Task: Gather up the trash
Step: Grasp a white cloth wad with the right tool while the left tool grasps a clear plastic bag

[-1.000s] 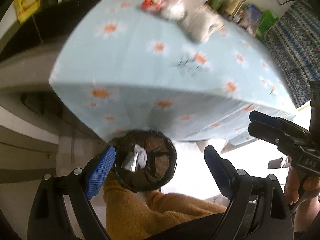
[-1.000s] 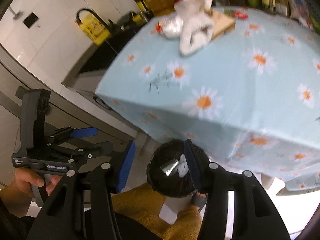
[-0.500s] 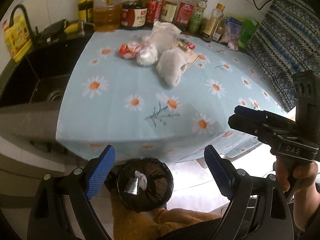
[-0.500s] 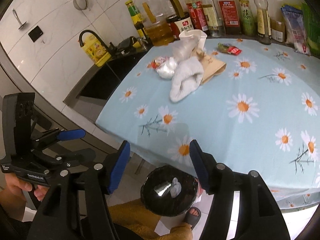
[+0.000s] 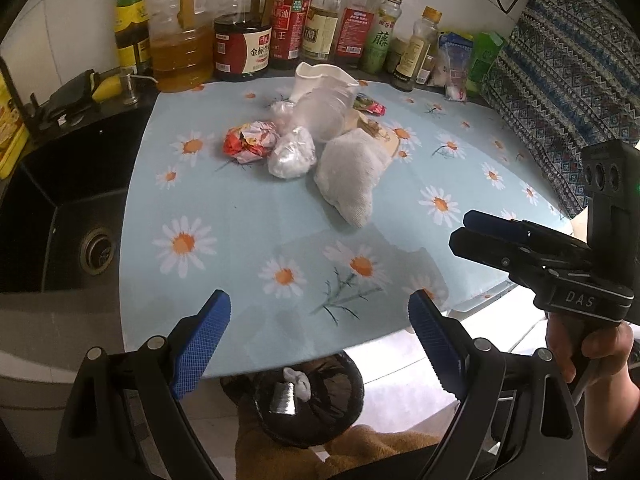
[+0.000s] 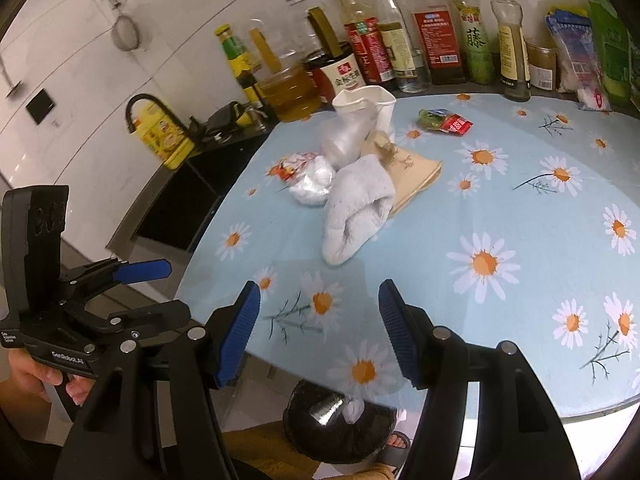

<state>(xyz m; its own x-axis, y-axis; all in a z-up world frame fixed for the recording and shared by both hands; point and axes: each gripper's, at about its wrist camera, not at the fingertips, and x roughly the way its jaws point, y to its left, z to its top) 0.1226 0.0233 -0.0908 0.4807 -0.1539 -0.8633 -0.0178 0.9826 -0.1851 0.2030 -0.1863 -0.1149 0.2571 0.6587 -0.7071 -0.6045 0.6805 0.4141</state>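
Observation:
A heap of trash lies mid-table on the daisy cloth: a red crumpled wrapper (image 5: 250, 141), a clear plastic wad (image 5: 291, 153), a white sock (image 5: 352, 178), a crushed plastic cup (image 5: 320, 114), a white paper cup (image 6: 366, 109), a brown paper piece (image 6: 412, 168) and a small red-green sachet (image 6: 446, 121). My left gripper (image 5: 320, 338) is open and empty over the table's near edge. My right gripper (image 6: 320, 332) is open and empty, also at the near edge. A black-lined bin (image 5: 310, 400) with foil and tissue in it sits below the edge.
Several sauce and oil bottles (image 5: 288, 12) line the back of the table. A black sink (image 5: 60, 220) lies to the left, with a yellow bottle (image 6: 162, 138) beside it. Patterned fabric (image 5: 560, 80) hangs at the right. Snack bags (image 6: 576, 60) stand at the back right.
Both grippers have risen from low over the bin to above the table's near edge and now look across the tabletop at the trash heap. Both stay open and empty.

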